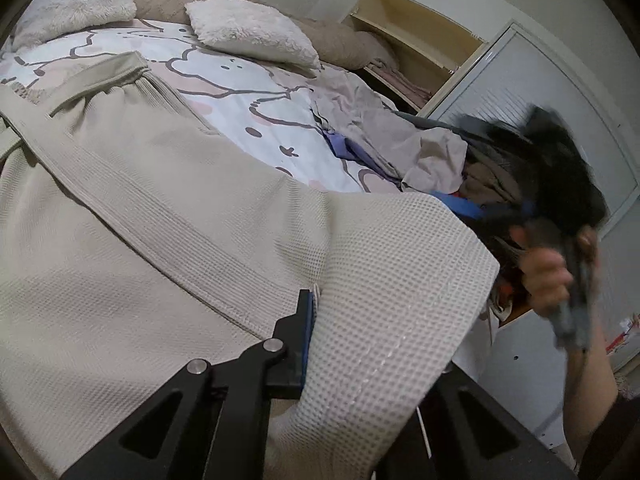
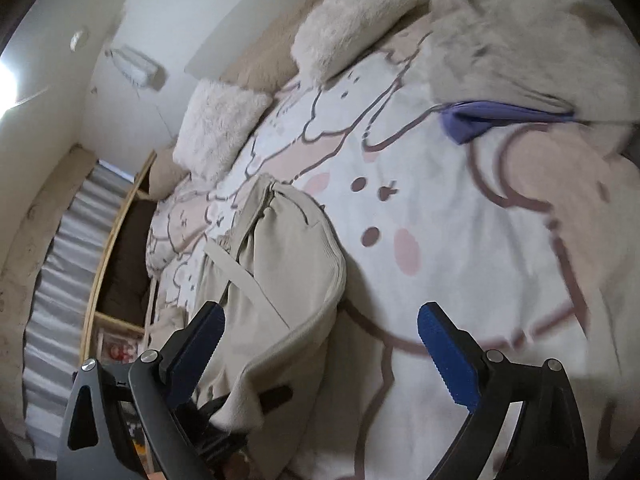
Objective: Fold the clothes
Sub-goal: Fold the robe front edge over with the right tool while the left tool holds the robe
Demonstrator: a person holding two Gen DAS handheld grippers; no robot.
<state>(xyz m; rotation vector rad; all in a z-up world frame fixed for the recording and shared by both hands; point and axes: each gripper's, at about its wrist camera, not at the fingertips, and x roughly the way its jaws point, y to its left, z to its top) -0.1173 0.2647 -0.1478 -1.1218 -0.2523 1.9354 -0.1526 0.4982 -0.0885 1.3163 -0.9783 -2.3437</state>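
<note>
A beige waffle-weave robe (image 1: pixel 168 216) lies spread over the bed, its belt and loops toward the far left. My left gripper (image 1: pixel 316 308) is shut on a fold of the robe's edge. One black finger with a blue pad (image 1: pixel 298 344) shows, and the other is hidden under the cloth. In the right wrist view the robe (image 2: pixel 288 264) hangs bunched at the left. My right gripper (image 2: pixel 324 356) stands open above the bedsheet with nothing between its blue pads (image 2: pixel 448 360). The left wrist view shows a hand (image 1: pixel 548 276) holding that gripper, blurred, at the right.
The bed has a cartoon-print sheet (image 2: pixel 460 240) and fluffy white pillows (image 1: pixel 252 32) at its head. A pile of mixed clothes (image 1: pixel 440 160) with a purple garment (image 2: pixel 492 116) lies on the bed's far side. An open shelf (image 1: pixel 416 40) and a white wardrobe door (image 1: pixel 532 92) stand beyond.
</note>
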